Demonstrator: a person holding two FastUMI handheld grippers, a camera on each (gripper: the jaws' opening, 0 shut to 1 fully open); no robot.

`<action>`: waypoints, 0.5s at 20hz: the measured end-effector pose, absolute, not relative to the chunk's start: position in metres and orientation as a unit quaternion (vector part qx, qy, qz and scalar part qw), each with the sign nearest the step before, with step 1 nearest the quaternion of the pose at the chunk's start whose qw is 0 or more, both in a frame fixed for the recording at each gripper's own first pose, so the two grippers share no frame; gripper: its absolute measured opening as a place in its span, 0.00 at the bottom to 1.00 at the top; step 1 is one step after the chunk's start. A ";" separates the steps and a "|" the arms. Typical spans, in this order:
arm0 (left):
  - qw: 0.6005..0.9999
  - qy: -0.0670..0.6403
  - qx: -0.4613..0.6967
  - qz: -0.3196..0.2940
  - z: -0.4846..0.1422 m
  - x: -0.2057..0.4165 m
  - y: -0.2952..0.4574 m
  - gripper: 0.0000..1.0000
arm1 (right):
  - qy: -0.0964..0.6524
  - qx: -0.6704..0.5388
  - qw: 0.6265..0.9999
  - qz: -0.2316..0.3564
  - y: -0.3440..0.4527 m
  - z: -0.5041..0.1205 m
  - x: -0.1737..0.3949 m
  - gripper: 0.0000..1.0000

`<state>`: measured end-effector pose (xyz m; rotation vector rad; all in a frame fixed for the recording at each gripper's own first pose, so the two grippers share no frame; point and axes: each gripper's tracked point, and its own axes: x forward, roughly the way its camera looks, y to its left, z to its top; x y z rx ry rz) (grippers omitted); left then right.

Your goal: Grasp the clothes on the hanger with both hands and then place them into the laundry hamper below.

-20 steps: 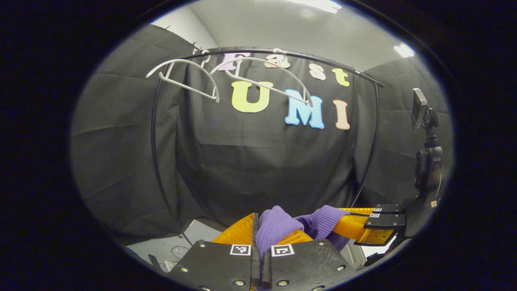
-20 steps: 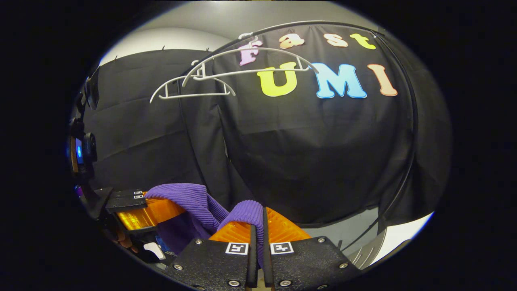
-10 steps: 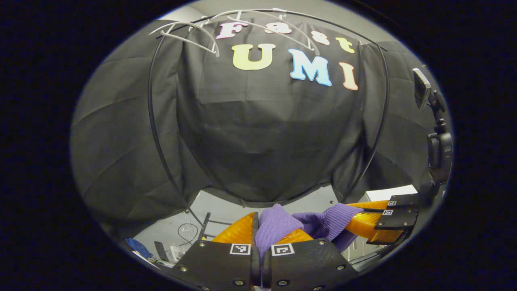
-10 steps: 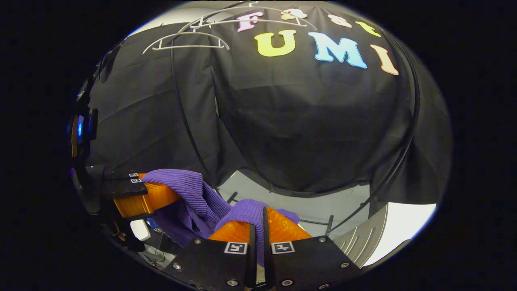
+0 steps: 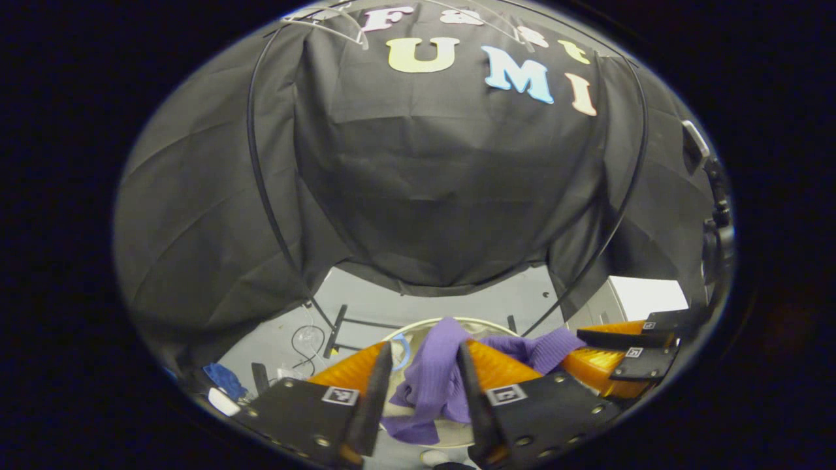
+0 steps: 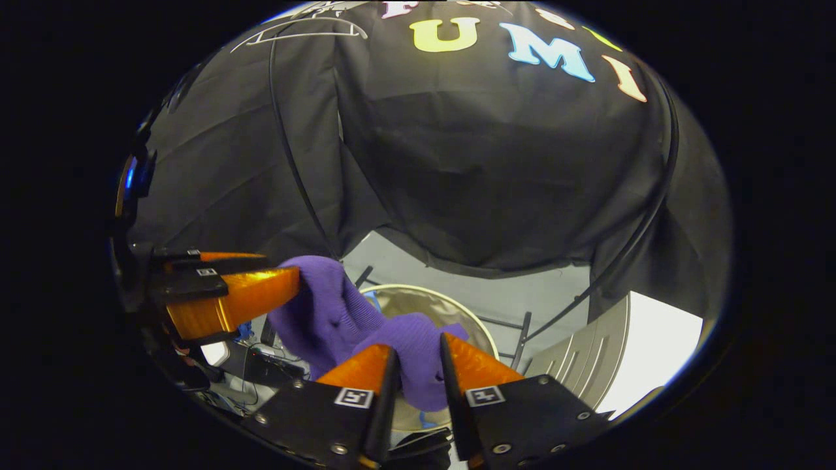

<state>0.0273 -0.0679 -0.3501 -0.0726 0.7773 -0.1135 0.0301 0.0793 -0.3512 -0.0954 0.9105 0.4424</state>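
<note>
Left tool stands parted, purple garment draped loosely between its fingers. Right tool likewise parted around the cloth. Both above the hamper.

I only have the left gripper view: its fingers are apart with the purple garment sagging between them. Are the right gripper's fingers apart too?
Observer: Yes. In the right gripper view, the right gripper has its fingers apart, with the purple garment draped between them.
Operator: Is the cloth over the hamper there?
Observer: Yes. The hamper shows its open mouth just beyond and below the cloth.
Operator: Anything beside it?
Observer: A pale ribbed panel stands to its right.
</note>
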 end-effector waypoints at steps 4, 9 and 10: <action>0.928 0.367 -0.033 -0.048 -0.340 0.025 -0.061 0.84 | 0.413 -0.043 0.885 0.209 0.083 -0.335 0.042 0.88; 0.934 0.353 -0.026 -0.050 -0.332 0.022 -0.057 0.85 | 0.393 -0.038 0.896 0.201 0.084 -0.320 0.052 0.94; 0.935 0.350 -0.025 -0.050 -0.329 0.023 -0.056 0.84 | 0.392 -0.037 0.898 0.199 0.086 -0.320 0.049 0.94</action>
